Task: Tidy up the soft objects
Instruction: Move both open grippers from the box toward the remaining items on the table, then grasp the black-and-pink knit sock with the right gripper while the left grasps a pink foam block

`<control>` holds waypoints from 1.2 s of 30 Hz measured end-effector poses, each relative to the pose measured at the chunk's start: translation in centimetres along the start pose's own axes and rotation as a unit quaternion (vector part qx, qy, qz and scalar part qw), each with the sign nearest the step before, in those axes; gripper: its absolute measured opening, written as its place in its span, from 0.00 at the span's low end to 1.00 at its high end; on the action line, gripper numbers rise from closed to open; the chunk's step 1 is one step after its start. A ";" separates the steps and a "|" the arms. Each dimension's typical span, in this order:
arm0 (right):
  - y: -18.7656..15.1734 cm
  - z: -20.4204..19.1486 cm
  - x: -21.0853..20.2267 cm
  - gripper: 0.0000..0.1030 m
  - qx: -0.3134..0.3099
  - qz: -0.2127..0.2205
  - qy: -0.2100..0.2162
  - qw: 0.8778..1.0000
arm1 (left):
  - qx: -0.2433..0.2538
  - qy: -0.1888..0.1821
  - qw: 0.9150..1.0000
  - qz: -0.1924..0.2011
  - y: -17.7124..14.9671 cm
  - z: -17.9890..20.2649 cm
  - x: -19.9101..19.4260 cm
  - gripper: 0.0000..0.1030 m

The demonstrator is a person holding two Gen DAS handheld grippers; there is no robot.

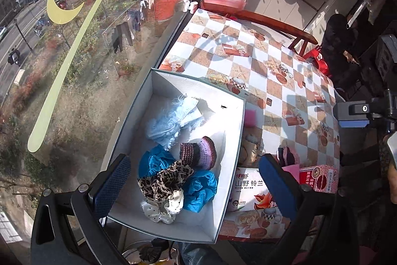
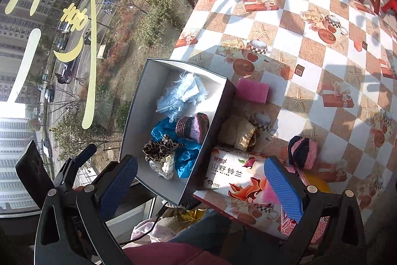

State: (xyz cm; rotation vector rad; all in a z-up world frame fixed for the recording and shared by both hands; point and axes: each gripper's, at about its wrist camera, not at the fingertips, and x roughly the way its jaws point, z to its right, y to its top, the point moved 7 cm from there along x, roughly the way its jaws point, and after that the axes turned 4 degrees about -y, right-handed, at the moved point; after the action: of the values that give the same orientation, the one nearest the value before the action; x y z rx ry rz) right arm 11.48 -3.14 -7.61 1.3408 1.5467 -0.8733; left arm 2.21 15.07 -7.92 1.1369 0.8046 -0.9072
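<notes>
Holding both grippers above the near edge of the checkered-cloth surface [image 2: 310,46], you have the jaws of the left gripper [image 1: 196,180] fully open and gripping nothing; the jaws of the right gripper [image 2: 201,180] are likewise wide open and empty.

The white rectangular cardboard box [image 1: 139,126] sits at the window-side edge of the surface. Inside it lie a pale blue fluffy cloth [image 1: 171,118], a purple-and-pink knitted hat [image 1: 198,153], crumpled bright blue fabric [image 1: 201,188], a leopard-print scrunchie [image 1: 163,180] and a white polka-dot scrunchie [image 1: 163,210].

Outside the box, beside its right wall, note a pink sponge block [image 2: 251,90], a beige soft item [image 2: 238,132], a pink-and-black knitted piece [image 2: 304,152] and a floral tissue pack [image 2: 235,180].
</notes>
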 end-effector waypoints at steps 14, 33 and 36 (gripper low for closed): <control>-2.0 16.1 9.4 1.00 0.044 -0.162 -0.078 0.983 | 0.114 -0.026 0.985 -0.123 -1.6 11.8 7.0 1.00; -1.4 27.5 16.8 1.00 0.037 -0.214 -0.150 0.964 | 0.143 -0.029 0.964 -0.222 -5.9 16.2 13.7 1.00; -2.2 29.2 15.1 1.00 0.066 -0.186 -0.130 0.972 | 0.130 -0.043 0.964 -0.228 -6.4 16.1 13.8 1.00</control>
State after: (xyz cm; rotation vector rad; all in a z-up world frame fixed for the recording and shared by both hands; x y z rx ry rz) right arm 13.95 -24.78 -32.30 0.9874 1.5751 -1.3489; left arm 3.40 -4.16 -18.99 1.1468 0.9128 -1.4710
